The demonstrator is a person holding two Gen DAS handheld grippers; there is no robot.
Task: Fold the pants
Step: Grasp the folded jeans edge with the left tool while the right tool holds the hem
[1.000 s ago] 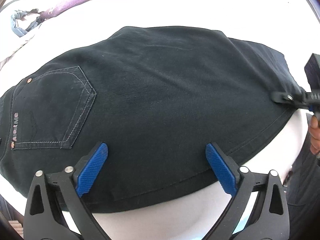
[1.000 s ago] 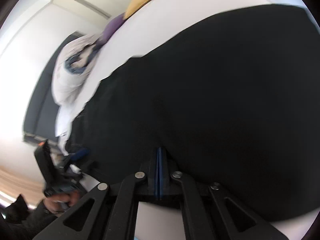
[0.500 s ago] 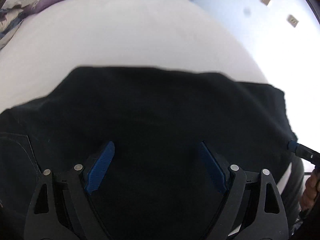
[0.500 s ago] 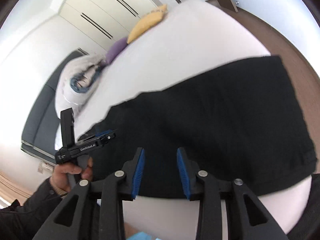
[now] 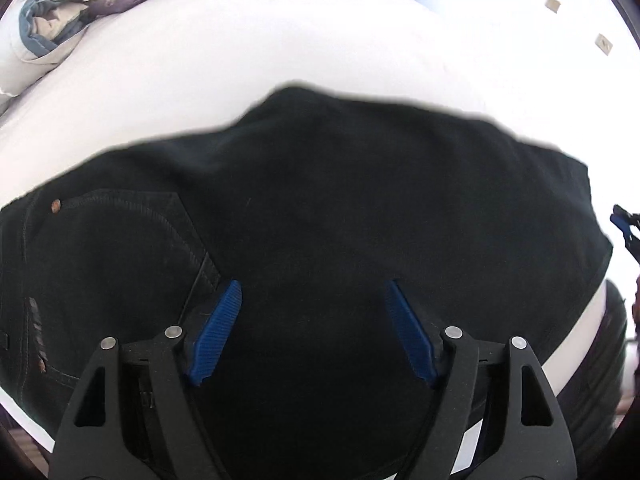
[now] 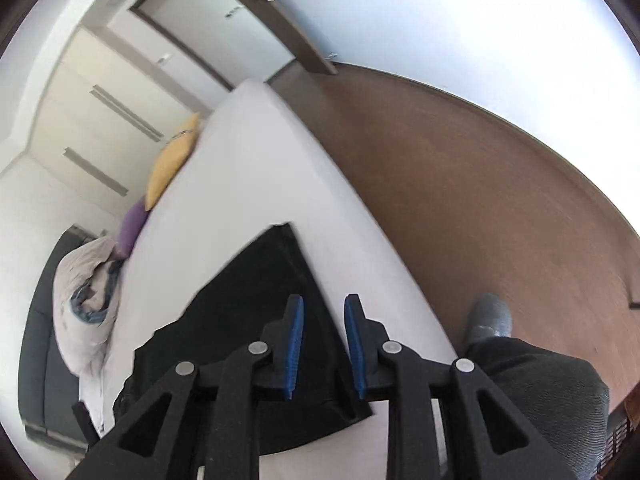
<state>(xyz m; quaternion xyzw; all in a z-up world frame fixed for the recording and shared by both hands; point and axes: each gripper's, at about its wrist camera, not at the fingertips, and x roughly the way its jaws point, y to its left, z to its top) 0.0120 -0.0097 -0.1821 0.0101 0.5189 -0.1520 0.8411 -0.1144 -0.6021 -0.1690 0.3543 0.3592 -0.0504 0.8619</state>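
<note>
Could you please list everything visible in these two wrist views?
Pants: one, black, folded flat on the near part of the bed.
Bed: one, white, under the pants.
Yellow pillow: one, at the far end of the bed.
Purple pillow: one, beside the yellow one.
Bundled duvet: one, pale grey with blue, beside the purple pillow.
Floor: brown, beside the bed.
Wardrobe: cream, behind the bed.
Left gripper: black with blue pads, jaws open over the pants.
Right gripper: same colours, jaws open, empty.
Person's foot: one, grey sock, on the floor.
</note>
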